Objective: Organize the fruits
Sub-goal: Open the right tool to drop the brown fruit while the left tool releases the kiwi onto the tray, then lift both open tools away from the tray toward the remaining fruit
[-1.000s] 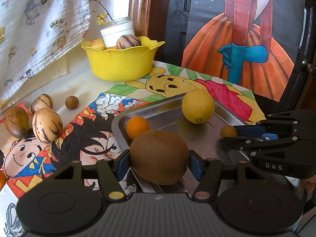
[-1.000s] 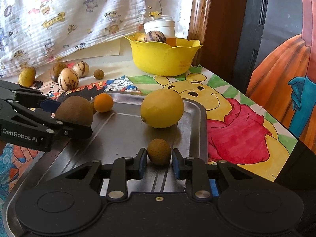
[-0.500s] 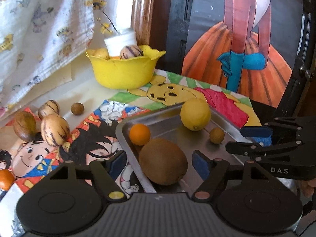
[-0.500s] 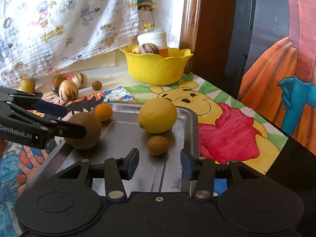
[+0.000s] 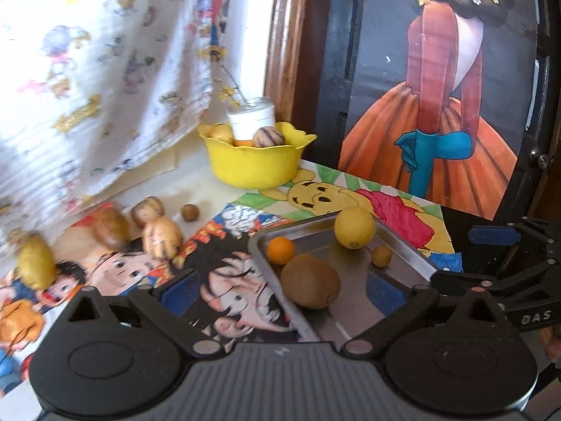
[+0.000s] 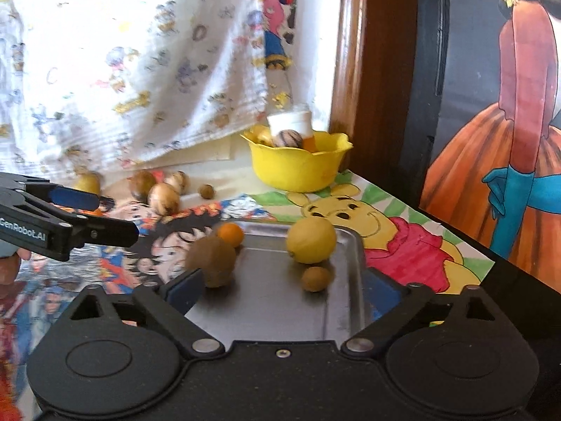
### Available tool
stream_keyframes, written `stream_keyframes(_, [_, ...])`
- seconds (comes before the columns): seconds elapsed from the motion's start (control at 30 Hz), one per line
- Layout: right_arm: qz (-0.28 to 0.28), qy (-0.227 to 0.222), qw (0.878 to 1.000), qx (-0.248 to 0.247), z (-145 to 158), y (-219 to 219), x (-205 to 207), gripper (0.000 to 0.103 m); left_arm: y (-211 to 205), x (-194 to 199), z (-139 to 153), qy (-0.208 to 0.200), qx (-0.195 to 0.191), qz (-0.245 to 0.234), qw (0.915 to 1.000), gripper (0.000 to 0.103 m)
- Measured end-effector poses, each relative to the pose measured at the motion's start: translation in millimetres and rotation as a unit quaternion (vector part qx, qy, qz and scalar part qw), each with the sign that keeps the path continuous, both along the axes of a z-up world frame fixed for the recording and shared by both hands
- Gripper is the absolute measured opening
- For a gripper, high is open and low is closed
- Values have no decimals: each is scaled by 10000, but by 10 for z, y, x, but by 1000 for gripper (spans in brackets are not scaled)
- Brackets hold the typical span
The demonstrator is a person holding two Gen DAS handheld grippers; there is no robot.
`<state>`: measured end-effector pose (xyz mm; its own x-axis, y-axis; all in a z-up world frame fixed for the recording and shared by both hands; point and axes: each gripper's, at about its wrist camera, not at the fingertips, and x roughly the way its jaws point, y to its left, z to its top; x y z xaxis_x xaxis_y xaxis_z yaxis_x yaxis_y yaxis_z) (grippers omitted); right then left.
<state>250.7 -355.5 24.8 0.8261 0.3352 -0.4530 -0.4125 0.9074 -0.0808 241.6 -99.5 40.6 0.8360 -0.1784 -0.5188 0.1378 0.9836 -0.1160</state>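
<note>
The kiwi (image 5: 310, 280) and the small brown fruit (image 6: 315, 278) have been released onto the metal tray (image 6: 277, 315), beside the lemon (image 6: 311, 239) and small orange (image 5: 280, 250). The left tongs (image 5: 280, 291) and right tongs (image 6: 280, 289) are opening, empty. More fruit lies unsorted on the bench (image 5: 196, 196) near the yellow bowl (image 5: 254, 166).

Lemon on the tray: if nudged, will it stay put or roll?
The lemon is rounded and rests loose on the smooth metal tray, so it would probably roll. The tray's raised rim should likely stop it. It sits beside a small brown fruit, which it may bump.
</note>
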Motion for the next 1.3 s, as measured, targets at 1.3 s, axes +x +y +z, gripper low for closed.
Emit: stream_keyframes(1.3, [650,1078,9920,-118,-325,1145,-1797,102,1112,-1616,-256,736,518,486,9948,103])
